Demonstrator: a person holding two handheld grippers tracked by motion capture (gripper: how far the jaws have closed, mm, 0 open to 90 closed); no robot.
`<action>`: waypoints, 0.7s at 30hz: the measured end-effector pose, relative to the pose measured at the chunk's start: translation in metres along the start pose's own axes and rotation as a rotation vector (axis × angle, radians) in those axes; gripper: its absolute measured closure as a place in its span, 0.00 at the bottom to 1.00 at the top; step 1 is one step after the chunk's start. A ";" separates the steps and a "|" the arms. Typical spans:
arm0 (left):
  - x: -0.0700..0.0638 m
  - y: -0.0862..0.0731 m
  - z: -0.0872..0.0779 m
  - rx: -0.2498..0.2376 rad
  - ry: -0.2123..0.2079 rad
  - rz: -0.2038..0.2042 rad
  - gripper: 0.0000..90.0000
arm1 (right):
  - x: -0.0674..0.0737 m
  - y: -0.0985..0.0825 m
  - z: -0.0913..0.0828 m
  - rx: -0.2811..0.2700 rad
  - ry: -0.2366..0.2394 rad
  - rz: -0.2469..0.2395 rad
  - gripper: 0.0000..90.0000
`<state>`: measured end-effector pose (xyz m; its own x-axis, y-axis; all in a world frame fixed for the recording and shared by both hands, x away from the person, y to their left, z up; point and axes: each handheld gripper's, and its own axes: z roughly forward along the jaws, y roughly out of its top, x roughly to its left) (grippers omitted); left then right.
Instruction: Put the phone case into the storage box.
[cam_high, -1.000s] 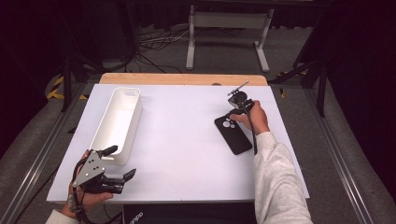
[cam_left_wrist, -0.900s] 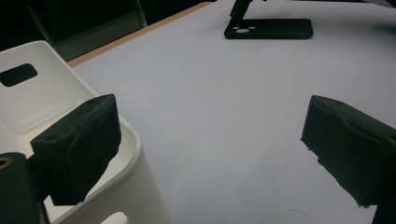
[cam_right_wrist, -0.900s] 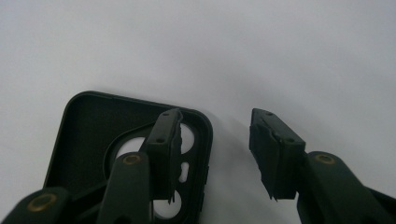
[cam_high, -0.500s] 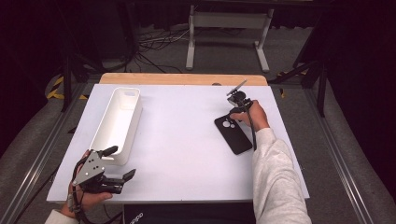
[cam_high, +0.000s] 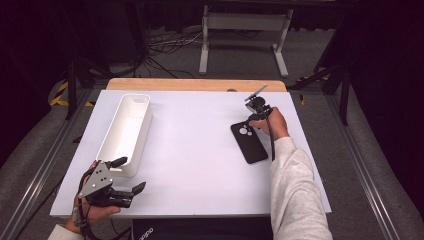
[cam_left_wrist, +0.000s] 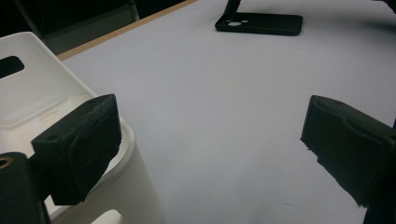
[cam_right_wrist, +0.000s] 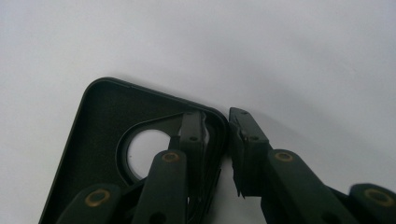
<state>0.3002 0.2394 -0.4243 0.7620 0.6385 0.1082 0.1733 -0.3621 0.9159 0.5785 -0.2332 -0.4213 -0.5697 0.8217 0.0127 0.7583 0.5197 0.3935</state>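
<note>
A black phone case (cam_high: 253, 146) lies inside up on the white table, right of centre; it is also far off in the left gripper view (cam_left_wrist: 261, 23). My right gripper (cam_high: 247, 122) points down at the case's far corner by the camera hole. One jaw stands inside the case (cam_right_wrist: 102, 135) and the other outside, with the rim pinched between them (cam_right_wrist: 217, 126). These jaws have just been closing on that rim. My left gripper (cam_high: 131, 174) rests near the front left edge, wide open (cam_left_wrist: 210, 140) with nothing between the pads.
A long white tray (cam_high: 138, 142) stands lengthwise at the left of the table (cam_high: 190, 150); its near end (cam_left_wrist: 128, 144) sits right under my left gripper's left jaw. A wooden strip (cam_high: 195, 84) runs along the far edge. Cables and a stand lie on the floor beyond.
The right hand has shifted slightly at the case's far corner. The left gripper and the tray have kept still.
</note>
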 end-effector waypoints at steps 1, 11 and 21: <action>0.000 0.000 0.000 0.002 -0.001 0.000 0.06 | 0.000 0.000 0.000 -0.006 -0.001 -0.004 0.87; 0.000 0.000 0.001 0.001 -0.002 -0.008 0.06 | 0.000 -0.003 -0.003 -0.046 0.017 0.013 0.90; 0.000 0.000 0.001 0.007 -0.004 -0.009 0.06 | -0.002 -0.008 -0.011 -0.091 0.026 0.016 0.91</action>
<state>0.3013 0.2386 -0.4249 0.7628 0.6391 0.0985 0.1846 -0.3611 0.9141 0.5701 -0.2416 -0.4147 -0.5667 0.8228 0.0433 0.7364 0.4822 0.4745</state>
